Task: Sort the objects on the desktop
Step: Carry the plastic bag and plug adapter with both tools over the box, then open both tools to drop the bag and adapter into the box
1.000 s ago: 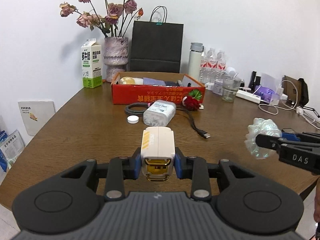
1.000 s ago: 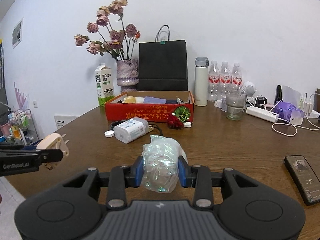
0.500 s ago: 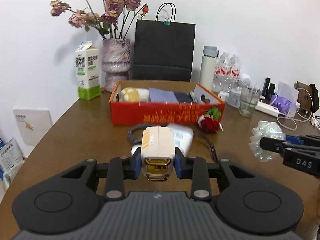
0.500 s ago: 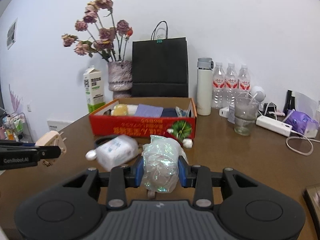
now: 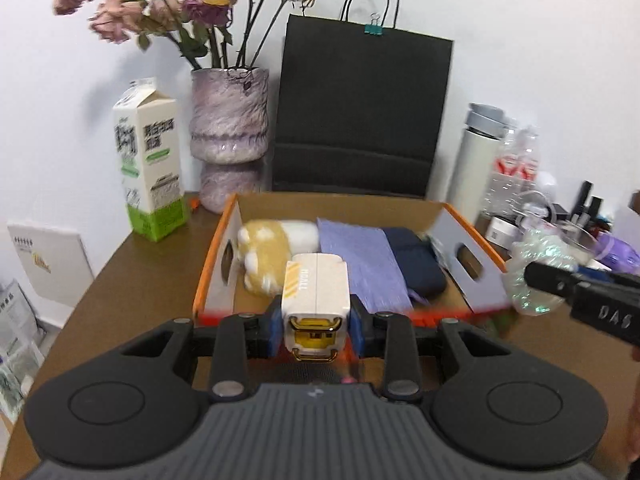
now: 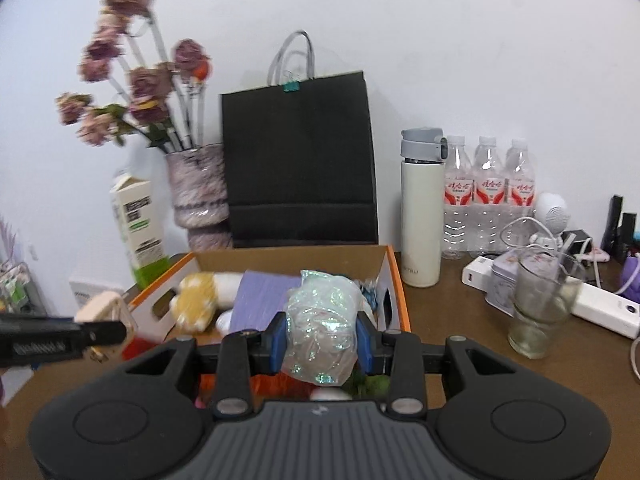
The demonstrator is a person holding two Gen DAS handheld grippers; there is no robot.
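From the left wrist view, the left gripper (image 5: 316, 330) is clamped on a cream plug adapter (image 5: 315, 290), blue pads pressed against both its sides. The adapter hangs over the near edge of an open cardboard box (image 5: 216, 256) with orange rims. Inside the box, from left to right, lie a yellow plush toy (image 5: 260, 260), a lilac cloth (image 5: 360, 256) and a dark blue pouch (image 5: 416, 264); bare cardboard shows along the near left corner and behind the items. To the right, the right gripper (image 5: 532, 276) holds a crinkly plastic bundle (image 5: 536, 276) just outside the box's right wall. A milk carton (image 5: 150, 160), a vase (image 5: 228, 136) and a black paper bag (image 5: 360, 108) stand close behind the box, and a white flask (image 5: 478, 168) stands at its right rear.

From the right wrist view, the right gripper (image 6: 322, 338) grips the plastic bundle (image 6: 320, 328) between its blue pads, above the box's (image 6: 396, 288) near right corner. The left gripper (image 6: 106, 330) with the adapter (image 6: 100, 308) shows at the left, near the box's left wall. Right of the box the table (image 6: 448, 320) is bare as far as a drinking glass (image 6: 540, 312) and a white power strip (image 6: 604, 308).
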